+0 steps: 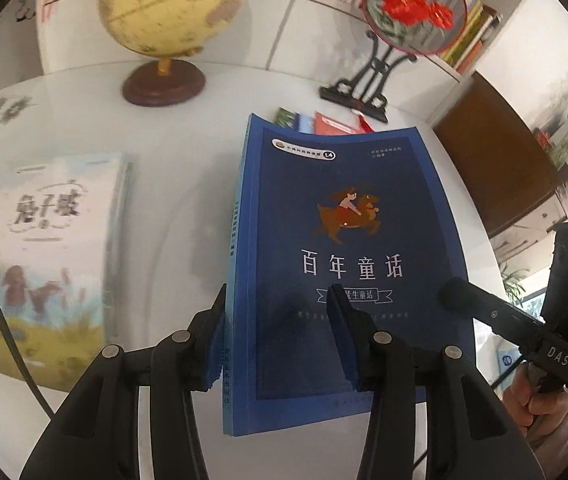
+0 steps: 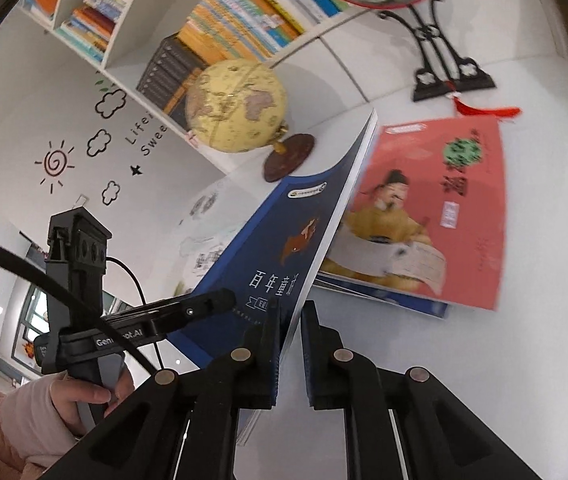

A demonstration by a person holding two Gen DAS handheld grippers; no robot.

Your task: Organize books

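Note:
A dark blue book (image 1: 347, 240) with white Chinese title is held up off the white table. My left gripper (image 1: 280, 336) is shut on its spine edge, one finger behind the spine and one on the cover. My right gripper (image 2: 289, 344) straddles the book's page edge (image 2: 315, 240), its jaws close around it; a narrow gap shows on the right side. A pale picture book (image 1: 52, 256) lies flat at left. A red book (image 2: 427, 216) lies on a stack at right.
A yellow globe (image 1: 168, 8) on a dark wooden base stands at the back of the table. A round embroidered fan on a black stand (image 1: 407, 12) stands at back right. Shelves full of books (image 2: 240, 20) line the wall behind.

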